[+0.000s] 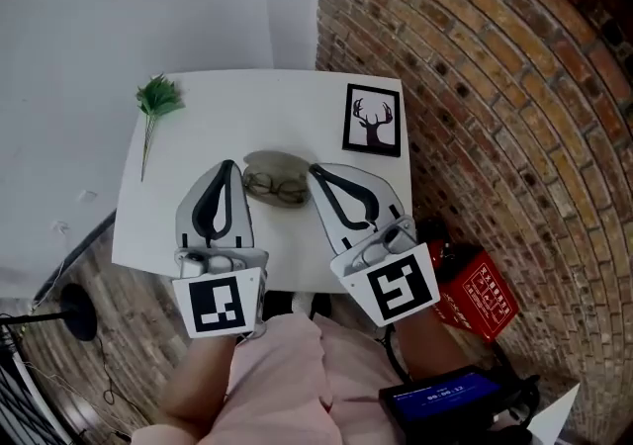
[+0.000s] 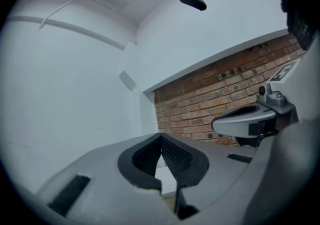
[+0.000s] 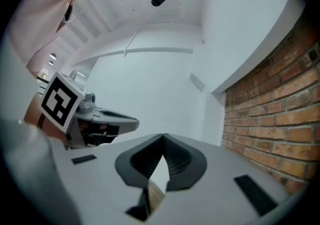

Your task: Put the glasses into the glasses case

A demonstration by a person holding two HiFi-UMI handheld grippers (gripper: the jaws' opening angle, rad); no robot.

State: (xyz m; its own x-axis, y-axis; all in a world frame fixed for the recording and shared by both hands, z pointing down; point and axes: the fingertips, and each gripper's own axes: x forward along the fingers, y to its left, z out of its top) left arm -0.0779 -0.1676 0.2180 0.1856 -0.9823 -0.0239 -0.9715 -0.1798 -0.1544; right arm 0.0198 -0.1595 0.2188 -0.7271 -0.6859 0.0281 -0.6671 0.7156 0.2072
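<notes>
A pair of round-rimmed glasses (image 1: 276, 186) lies on the olive-grey glasses case (image 1: 269, 160) at the middle of the white table (image 1: 247, 107); whether they sit inside it I cannot tell. My left gripper (image 1: 229, 165) hangs just left of the case, jaws meeting at the tip with nothing between them (image 2: 160, 138). My right gripper (image 1: 313, 171) hangs just right of the case, also shut and empty (image 3: 163, 137). Both gripper views point level at the walls, so neither shows the table's objects. Each gripper sees the other beside it.
A green plant sprig (image 1: 156, 99) lies at the table's far left corner. A framed deer picture (image 1: 373, 120) sits at the far right. A brick wall (image 1: 495, 87) runs along the right, with a red box (image 1: 477, 293) on the floor.
</notes>
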